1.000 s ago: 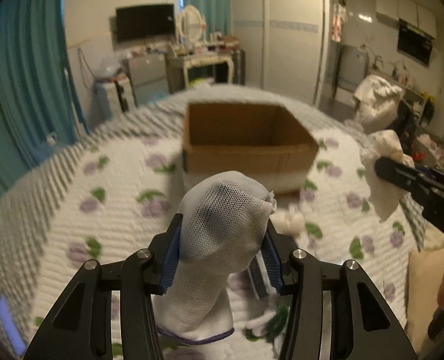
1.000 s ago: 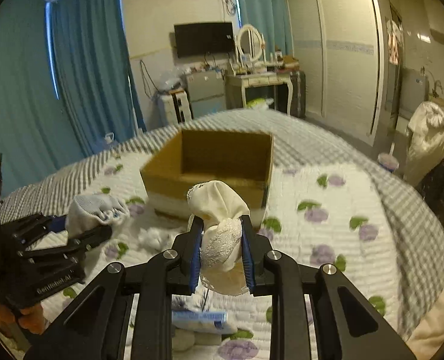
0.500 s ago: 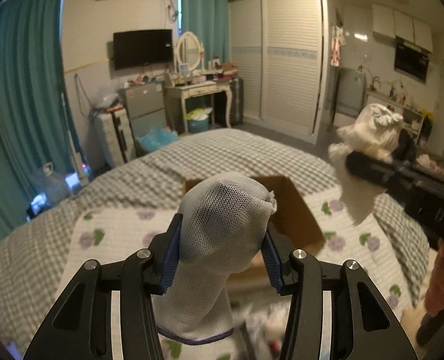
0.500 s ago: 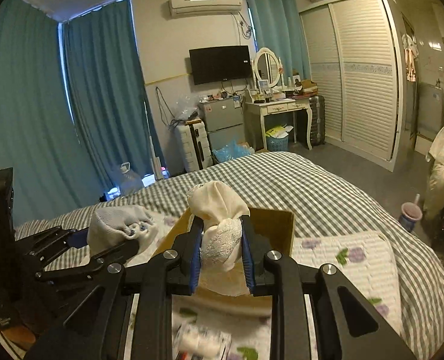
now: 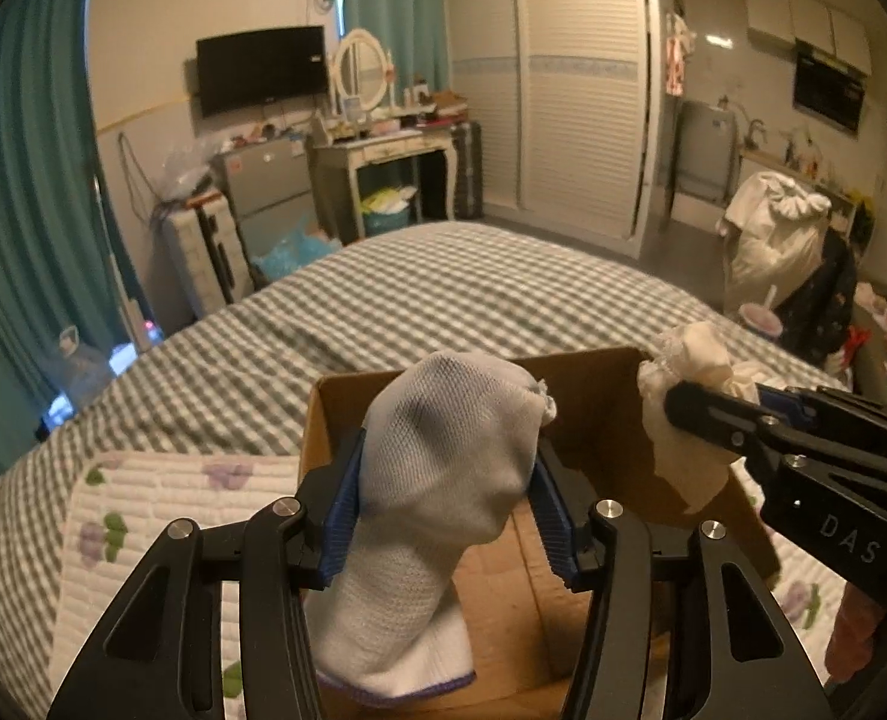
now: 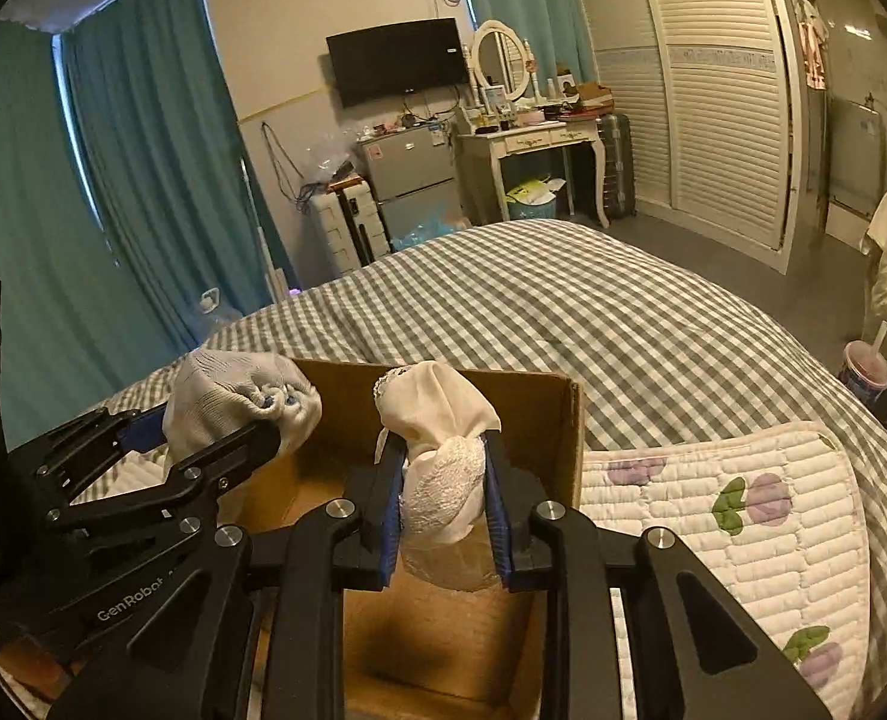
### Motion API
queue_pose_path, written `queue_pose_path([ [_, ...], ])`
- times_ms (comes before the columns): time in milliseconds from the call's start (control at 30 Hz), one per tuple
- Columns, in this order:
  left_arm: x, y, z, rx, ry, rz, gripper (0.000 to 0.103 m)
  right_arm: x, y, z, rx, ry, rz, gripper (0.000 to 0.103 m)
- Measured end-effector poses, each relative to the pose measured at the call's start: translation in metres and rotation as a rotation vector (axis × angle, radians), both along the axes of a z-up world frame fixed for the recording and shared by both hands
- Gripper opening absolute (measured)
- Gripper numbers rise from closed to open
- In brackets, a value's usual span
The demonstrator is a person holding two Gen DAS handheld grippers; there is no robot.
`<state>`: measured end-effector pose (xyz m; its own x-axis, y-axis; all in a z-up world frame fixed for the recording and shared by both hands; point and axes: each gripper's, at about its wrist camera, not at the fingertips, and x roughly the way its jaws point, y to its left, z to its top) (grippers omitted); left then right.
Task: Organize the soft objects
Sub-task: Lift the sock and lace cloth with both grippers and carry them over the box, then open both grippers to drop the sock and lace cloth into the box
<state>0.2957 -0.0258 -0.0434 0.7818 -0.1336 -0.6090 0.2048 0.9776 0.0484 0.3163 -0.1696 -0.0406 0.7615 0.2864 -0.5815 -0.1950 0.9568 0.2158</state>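
Grey sock (image 5: pixel 443 480) upright in L gripper (image 5: pixel 446 492) – cuff down

I see a bed (image 5: pixel 443 294) under a grey-and-white checked cover (image 6: pixel 593 312) that fills most of both views. On the cover lies a white quilted pad (image 6: pixel 731 516) printed with purple flowers and green leaves; in my left view it shows at the lower left, in my right view at the lower right. An open cardboard box (image 6: pixel 539 408) sits on the bed against the pad's far edge. I cannot tell how much of it rests on the pad.
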Motion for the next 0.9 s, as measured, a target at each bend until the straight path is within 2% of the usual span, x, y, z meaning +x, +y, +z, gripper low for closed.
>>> queue_pose_path([
  [33,-0.001,0.001,0.000,0.003,-0.006,0.012,0.064,0.000,-0.001,-0.001,0.000,-0.001,-0.004,0.031],
  [67,-0.002,0.001,0.001,0.009,-0.015,0.020,0.076,-0.002,-0.003,0.000,0.004,-0.005,-0.019,0.043],
  [100,-0.006,0.002,0.004,0.014,-0.029,0.027,0.084,-0.004,-0.006,0.001,0.008,-0.008,-0.029,0.057],
  [167,-0.013,0.000,0.014,0.023,-0.052,0.030,0.085,-0.010,-0.012,0.008,0.014,-0.019,-0.047,0.065],
  [333,-0.046,0.016,0.058,0.036,-0.084,0.073,0.085,-0.045,-0.029,0.053,0.010,-0.061,-0.093,0.068],
  [433,-0.079,0.025,0.092,0.025,-0.121,0.085,0.085,-0.086,-0.036,0.098,-0.003,-0.105,-0.109,0.073],
  [533,-0.120,0.035,0.128,0.001,-0.156,0.095,0.086,-0.126,-0.041,0.134,-0.029,-0.143,-0.125,0.082],
  [567,-0.136,0.038,0.138,-0.008,-0.167,0.104,0.088,-0.142,-0.042,0.145,-0.038,-0.154,-0.125,0.087],
  [600,-0.151,0.041,0.147,-0.015,-0.178,0.114,0.096,-0.159,-0.042,0.156,-0.046,-0.161,-0.121,0.092],
  [633,-0.167,0.043,0.154,-0.025,-0.196,0.123,0.097,-0.177,-0.042,0.166,-0.052,-0.171,-0.111,0.093],
  [767,-0.211,0.048,0.165,-0.024,-0.215,0.135,0.098,-0.235,-0.033,0.180,-0.096,-0.190,-0.085,0.103],
  [900,-0.245,0.047,0.152,-0.003,-0.192,0.146,0.098,-0.273,-0.026,0.163,-0.131,-0.160,-0.059,0.103],
])
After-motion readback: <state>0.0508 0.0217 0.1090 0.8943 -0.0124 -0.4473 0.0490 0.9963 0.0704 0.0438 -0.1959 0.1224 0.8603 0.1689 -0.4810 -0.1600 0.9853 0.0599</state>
